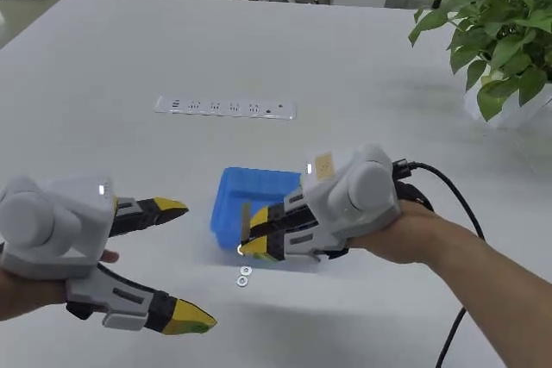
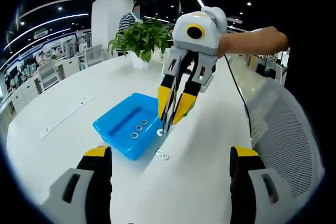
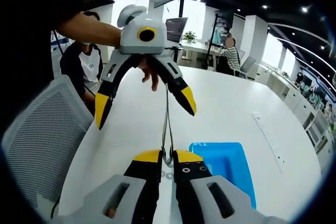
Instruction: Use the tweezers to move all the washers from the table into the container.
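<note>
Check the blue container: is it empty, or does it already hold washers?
Not empty: the left gripper view shows three washers lying on the floor of the container.

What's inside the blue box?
Three washers lie in the box. In the head view, the right gripper, holding tweezers, covers part of its inside.

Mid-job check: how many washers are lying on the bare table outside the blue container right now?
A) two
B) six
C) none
A: in the left gripper view, two washers lie side by side on the table, just off the near corner of the container and below the tips of the tweezers.
</note>
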Action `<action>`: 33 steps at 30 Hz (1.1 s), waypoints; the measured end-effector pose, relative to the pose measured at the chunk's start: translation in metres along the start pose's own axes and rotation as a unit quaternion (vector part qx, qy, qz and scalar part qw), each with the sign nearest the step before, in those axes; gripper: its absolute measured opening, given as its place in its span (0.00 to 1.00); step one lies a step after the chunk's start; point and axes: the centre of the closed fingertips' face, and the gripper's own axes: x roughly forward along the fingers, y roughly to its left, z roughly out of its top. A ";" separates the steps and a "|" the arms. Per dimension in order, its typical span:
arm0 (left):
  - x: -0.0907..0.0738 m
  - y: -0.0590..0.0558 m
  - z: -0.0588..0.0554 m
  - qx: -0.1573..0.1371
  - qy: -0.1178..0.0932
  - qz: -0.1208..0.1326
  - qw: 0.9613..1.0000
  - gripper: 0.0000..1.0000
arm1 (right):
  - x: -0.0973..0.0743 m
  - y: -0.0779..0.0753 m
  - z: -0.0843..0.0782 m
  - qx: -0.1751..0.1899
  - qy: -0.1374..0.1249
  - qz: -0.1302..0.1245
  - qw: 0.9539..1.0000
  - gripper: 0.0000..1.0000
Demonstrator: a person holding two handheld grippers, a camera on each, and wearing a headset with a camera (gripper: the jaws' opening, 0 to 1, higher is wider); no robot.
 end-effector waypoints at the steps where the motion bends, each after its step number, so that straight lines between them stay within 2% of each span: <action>1: -0.001 0.000 0.000 0.000 0.000 0.001 1.000 0.99 | -0.001 -0.001 0.001 0.000 0.000 0.000 1.000 0.10; 16: -0.008 0.012 0.005 -0.020 -0.015 0.020 0.999 0.99 | -0.004 -0.032 -0.003 -0.002 -0.002 -0.009 1.000 0.10; 33: -0.014 0.025 0.009 -0.037 -0.029 0.032 0.998 0.99 | 0.019 -0.060 -0.027 0.010 0.002 -0.005 1.000 0.10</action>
